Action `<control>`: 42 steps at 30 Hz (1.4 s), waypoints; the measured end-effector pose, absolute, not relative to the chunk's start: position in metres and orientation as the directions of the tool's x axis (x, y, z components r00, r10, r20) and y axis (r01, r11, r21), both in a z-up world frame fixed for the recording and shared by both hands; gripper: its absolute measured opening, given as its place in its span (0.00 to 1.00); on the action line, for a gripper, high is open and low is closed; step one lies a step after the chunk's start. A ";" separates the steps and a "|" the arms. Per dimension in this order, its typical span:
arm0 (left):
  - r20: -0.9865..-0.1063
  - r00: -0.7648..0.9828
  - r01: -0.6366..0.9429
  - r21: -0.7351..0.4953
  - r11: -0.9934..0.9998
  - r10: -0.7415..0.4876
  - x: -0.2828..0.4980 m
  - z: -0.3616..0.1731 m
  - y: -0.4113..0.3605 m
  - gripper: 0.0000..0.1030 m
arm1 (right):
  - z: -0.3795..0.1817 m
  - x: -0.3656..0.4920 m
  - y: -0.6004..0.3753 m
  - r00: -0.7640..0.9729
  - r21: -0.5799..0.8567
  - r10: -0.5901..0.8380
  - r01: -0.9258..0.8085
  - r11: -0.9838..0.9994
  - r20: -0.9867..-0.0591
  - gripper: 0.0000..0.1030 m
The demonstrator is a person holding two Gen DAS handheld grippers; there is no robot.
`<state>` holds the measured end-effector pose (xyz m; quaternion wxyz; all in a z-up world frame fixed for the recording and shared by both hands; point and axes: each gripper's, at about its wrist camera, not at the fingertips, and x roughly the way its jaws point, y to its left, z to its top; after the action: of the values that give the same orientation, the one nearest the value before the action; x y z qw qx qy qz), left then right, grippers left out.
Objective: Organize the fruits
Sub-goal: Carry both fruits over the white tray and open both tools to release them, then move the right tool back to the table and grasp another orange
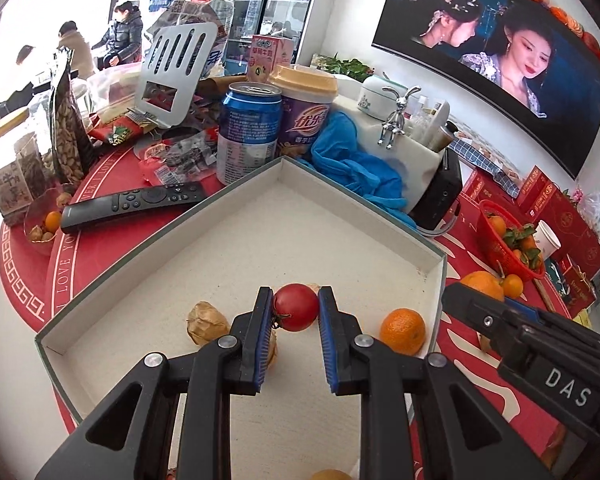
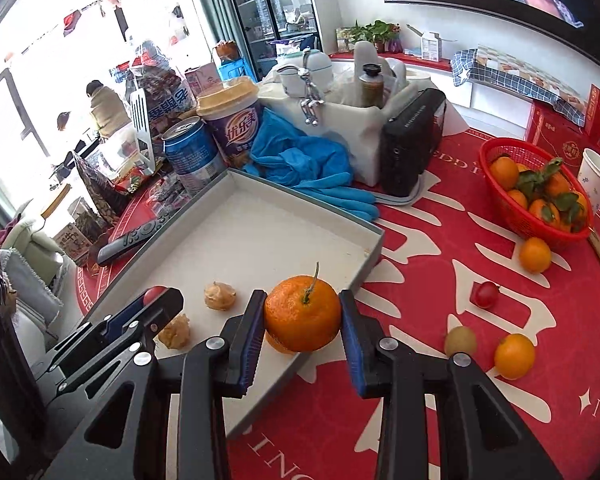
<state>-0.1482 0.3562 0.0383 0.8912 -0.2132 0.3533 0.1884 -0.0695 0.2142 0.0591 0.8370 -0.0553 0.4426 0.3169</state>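
My left gripper (image 1: 296, 305) is shut on a red cherry tomato (image 1: 296, 307), held low over the near part of a shallow white tray (image 1: 260, 232). Two brown husked fruits (image 1: 206, 322) and a small orange (image 1: 403, 331) lie in that tray. In the right wrist view my right gripper (image 2: 302, 314) is shut on a stemmed orange (image 2: 302, 316), over the near edge of the tray (image 2: 260, 236). The left gripper (image 2: 156, 305) with its tomato shows at the left there. On the red cloth to the right lie a cherry tomato (image 2: 485, 295), a greenish fruit (image 2: 460, 341) and two oranges (image 2: 514, 356).
A red basket (image 2: 500, 216) of leafy oranges and a paper cup (image 2: 598, 178) stand at the right. Behind the tray are a blue can (image 1: 249, 132), a purple cup (image 1: 304, 112), a blue cloth (image 1: 352, 164), a black box (image 2: 410, 144) and a remote (image 1: 134, 202).
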 end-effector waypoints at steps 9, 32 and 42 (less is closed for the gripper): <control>-0.729 0.665 -0.489 -0.260 0.833 0.163 -0.148 0.032 0.362 0.24 | 0.056 -0.073 0.245 0.387 0.165 0.473 -0.611 0.775 -0.792 0.36; -0.739 0.632 -0.552 -0.214 0.806 0.236 -0.150 0.030 0.362 0.76 | 0.042 -0.065 0.259 0.341 0.208 0.483 -0.601 0.772 -0.806 0.86; -0.672 0.689 -0.491 -0.159 0.856 0.270 -0.149 0.047 0.330 0.79 | 0.056 -0.056 0.216 0.422 0.160 0.432 -0.542 0.825 -0.797 1.00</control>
<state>-0.1488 0.3303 0.0471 0.9039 -0.1657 0.3333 0.2105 -0.0564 0.2156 0.0563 0.8411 -0.0608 0.4527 0.2896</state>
